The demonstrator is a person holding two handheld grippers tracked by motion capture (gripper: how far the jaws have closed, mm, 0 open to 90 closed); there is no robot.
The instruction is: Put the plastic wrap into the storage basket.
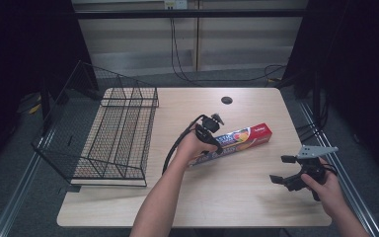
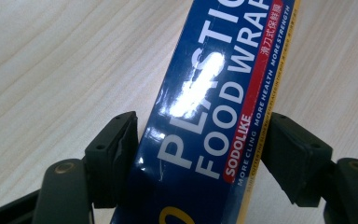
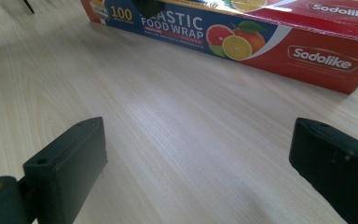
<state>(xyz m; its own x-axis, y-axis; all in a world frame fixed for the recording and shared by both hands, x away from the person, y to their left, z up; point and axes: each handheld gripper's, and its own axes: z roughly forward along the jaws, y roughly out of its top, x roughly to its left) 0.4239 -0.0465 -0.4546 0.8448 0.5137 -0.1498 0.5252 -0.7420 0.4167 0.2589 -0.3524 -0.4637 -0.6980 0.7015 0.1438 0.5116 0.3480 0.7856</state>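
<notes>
- Left hand-held gripper [image 2: 200, 163] reaches forward and down, jaws straddling the food wrap box [image 1: 234, 141]; contact uncertain.
- Right hand-held gripper [image 1: 280, 169] held low over the counter [image 1: 217, 197], jaws wide apart, empty.

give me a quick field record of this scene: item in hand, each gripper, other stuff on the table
item: plastic food wrap box, lying flat on the table
left gripper: jaws astride the box's blue end, pads at or near its sides
right gripper: open, nothing between jaws, apart from the box
other: wire basket at table's left
</notes>
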